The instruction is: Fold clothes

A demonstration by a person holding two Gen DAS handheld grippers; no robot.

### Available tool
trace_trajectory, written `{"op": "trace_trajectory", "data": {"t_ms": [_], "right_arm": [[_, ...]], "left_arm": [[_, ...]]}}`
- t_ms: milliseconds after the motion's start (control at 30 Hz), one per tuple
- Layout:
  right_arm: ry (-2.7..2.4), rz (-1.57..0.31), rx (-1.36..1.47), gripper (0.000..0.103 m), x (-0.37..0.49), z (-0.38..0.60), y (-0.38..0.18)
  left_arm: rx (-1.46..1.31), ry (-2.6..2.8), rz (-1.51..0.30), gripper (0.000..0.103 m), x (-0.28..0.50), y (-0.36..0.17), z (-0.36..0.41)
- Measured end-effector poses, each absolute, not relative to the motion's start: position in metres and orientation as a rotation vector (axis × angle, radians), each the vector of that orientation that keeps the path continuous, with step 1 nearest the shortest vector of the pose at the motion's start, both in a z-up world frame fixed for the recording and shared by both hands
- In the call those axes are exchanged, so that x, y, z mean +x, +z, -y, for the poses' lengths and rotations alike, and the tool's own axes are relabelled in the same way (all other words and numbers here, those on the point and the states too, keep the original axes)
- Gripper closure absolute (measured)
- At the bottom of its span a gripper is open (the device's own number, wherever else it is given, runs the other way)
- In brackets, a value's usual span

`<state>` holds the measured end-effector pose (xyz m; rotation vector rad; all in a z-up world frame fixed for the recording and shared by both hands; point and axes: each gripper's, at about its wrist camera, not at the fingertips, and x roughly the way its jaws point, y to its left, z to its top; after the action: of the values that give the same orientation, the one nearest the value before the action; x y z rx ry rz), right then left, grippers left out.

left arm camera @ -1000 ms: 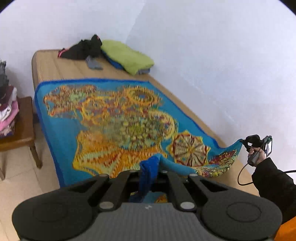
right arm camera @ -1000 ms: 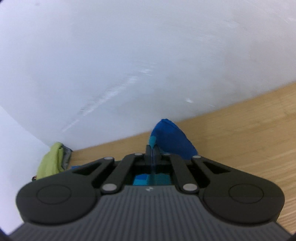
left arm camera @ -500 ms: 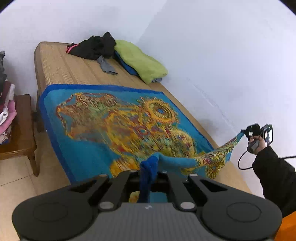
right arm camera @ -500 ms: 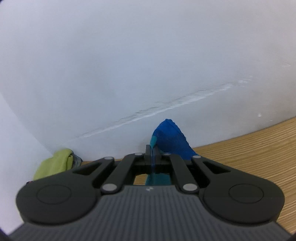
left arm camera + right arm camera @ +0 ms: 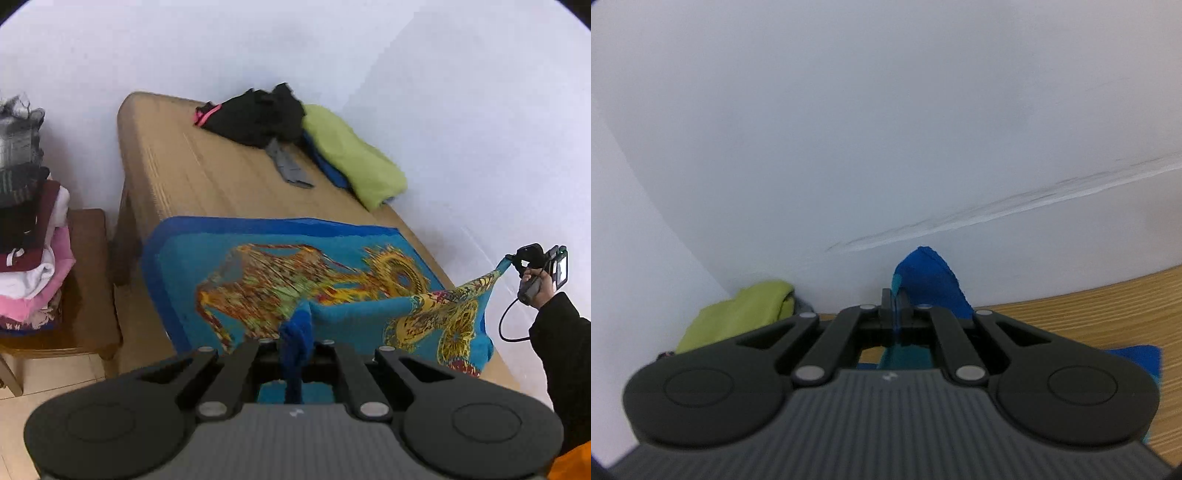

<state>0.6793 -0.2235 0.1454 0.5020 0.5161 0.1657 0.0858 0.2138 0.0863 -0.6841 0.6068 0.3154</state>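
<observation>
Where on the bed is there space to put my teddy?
The bare bed strip between the blue cloth and the black clothes is free. The far corner by the wall is crowded with the green bundle.

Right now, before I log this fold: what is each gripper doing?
Left gripper: shut on the blue patterned cloth.
Right gripper: shut on the cloth's other corner, lifted above the bed.

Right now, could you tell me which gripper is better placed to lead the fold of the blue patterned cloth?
Probably the left gripper: its view covers the whole blue patterned cloth and bed, while the right gripper, also shut on a corner, faces mostly wall.
</observation>
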Motion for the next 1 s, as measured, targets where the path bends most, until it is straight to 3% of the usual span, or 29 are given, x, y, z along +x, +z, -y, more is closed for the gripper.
{"op": "trace_trajectory", "data": {"t_ms": [400, 1000], "right_arm": [[0.106, -0.521, 0.415, 0.1, 0.747, 0.071, 0.118], [0.119, -0.619, 0.222, 0.099, 0.819, -0.094, 0.029]], "left_arm": [[-0.76, 0.299, -0.664, 0.101, 0.154, 0.04, -0.359], [-0.88, 0.368, -0.769, 0.1, 0.193, -0.034, -0.444]]}}
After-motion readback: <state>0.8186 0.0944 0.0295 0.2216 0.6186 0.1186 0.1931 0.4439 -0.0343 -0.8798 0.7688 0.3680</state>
